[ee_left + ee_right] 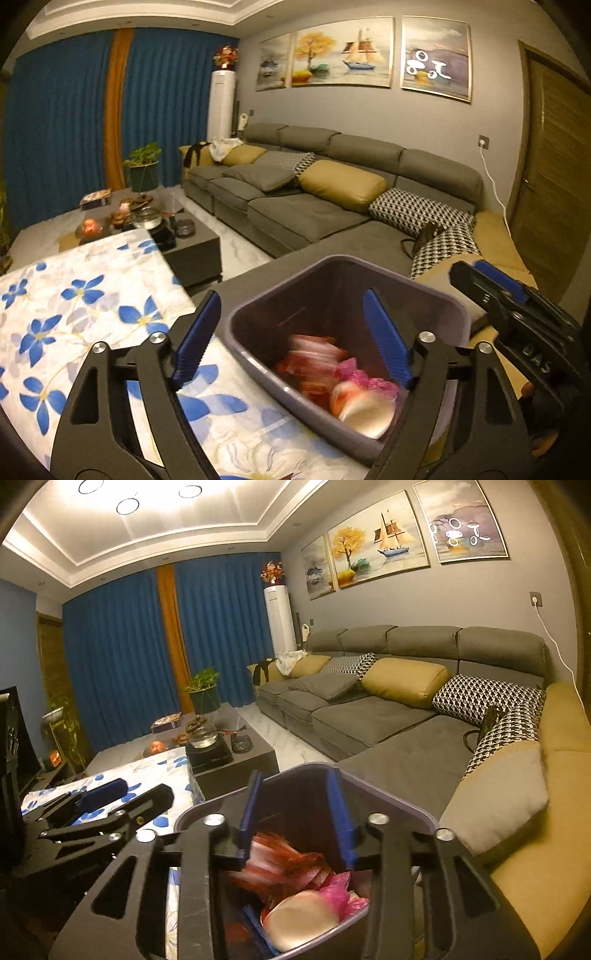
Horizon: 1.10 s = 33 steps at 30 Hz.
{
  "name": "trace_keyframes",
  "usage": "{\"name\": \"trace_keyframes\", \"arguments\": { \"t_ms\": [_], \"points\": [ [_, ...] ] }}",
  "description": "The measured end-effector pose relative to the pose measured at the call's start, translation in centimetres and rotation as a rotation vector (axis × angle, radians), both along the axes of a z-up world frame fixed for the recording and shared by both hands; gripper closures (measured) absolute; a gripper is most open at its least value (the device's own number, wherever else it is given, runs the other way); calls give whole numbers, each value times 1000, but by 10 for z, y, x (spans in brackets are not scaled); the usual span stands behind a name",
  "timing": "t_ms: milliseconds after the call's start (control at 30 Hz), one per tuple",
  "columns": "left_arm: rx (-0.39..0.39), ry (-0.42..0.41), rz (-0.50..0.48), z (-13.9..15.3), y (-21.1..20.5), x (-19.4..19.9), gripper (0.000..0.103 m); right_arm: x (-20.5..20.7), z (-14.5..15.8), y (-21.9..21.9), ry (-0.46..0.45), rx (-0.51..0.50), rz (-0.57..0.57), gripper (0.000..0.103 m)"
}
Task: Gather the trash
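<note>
The grey trash bin [436,295] stands right at the edge of the table with the blue-flower cloth [92,317], and the big grey sofa [306,218] sits close behind it. A strip of white floor [236,251] runs between the sofa and the dark coffee table [195,243], so there is some open room there. The left gripper [291,328] hangs over the bin's near-left rim with its blue fingers [384,336] spread wide and nothing between them. The right gripper [295,808] points down into the bin, its fingers apart and empty too. The trash lies in the bin below both grippers: red and white wrappers [280,864], a crumpled pink bag [343,890] and a pale round piece [303,919]. The wrappers look smeared and blurry, so what they are is hard to tell. The black gripper arms cover the bin's near side and part of the trash.
</note>
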<state>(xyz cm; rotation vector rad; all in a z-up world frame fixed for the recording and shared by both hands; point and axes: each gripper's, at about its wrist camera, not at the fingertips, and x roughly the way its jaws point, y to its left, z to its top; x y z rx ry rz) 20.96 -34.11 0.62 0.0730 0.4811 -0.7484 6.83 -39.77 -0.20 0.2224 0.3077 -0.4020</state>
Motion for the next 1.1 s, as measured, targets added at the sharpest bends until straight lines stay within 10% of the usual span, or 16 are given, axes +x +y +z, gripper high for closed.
{"name": "trace_keyframes", "arguments": {
  "t_ms": [367,1100],
  "points": [
    [46,-23,200,1,72,-21,6,-7,4,41,46,-77,-38,6],
    [67,-44,373,7,202,-106,6,-63,1,161,44,-102,-28,5]
  ]
}}
